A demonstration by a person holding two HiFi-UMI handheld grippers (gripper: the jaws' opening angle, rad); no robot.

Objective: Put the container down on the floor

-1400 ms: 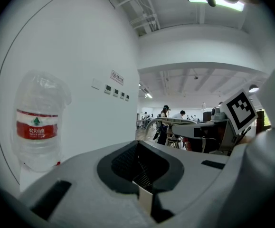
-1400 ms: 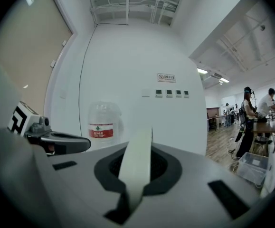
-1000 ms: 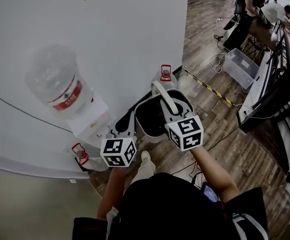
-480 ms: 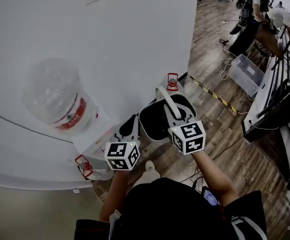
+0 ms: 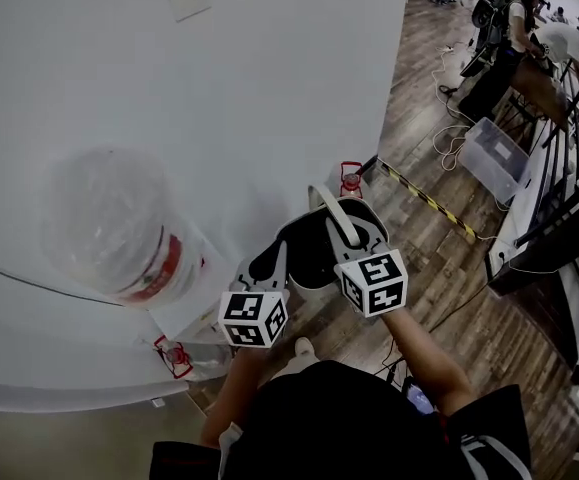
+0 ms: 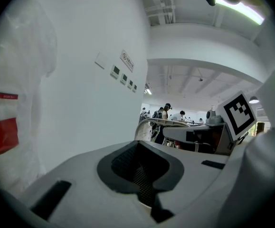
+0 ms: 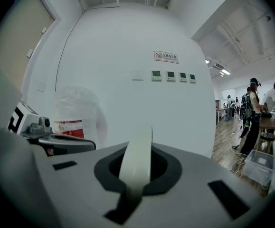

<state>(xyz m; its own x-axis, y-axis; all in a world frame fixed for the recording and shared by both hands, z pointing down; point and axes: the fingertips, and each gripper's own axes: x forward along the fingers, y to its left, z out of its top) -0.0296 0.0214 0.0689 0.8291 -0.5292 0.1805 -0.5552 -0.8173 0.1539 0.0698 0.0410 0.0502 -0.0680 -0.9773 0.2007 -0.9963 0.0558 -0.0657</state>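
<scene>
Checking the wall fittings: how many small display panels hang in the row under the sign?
4, side by side below the sign: leftmost panel beside a blank plate, then second panel, third panel, rightmost panel. None looks hidden.

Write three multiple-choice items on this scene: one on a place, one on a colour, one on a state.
1. The clear bin stands: A on the wooden floor; B on a desk; C on a shelf.
2. The water bottle has a label band that is: A blue; B red; C green.
3. The right claw is: A open, empty; B shut on a cable; C shut on the handle of the container.
Key: 1A, planks lie under it; 2B, the band shows red; 3C, the white handle runs between its jaws.
</scene>
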